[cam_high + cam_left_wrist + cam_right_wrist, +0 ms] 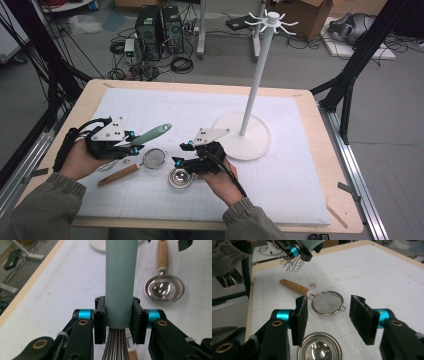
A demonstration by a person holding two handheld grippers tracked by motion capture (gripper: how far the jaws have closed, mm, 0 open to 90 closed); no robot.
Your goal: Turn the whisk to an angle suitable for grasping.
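Observation:
My left gripper (131,142) (118,312) is shut on the pale green handle (121,277) of a whisk (150,134) and holds it off the table. Its wires (293,263) hang behind the jaws. A small mesh strainer (156,158) (327,302) with a wooden handle (118,175) lies on the white mat. A shiny metal scoop (181,177) (163,288) (319,348) lies just in front of my right gripper (181,153) (328,317). That gripper stands open above the scoop's bowl, its pads touching nothing.
A white stand (260,75) with hooks at its top rises from a round base (250,142) at the mat's right centre. The white foam mat (290,165) covers most of the wooden table (320,130). Cables and computer towers sit on the floor beyond.

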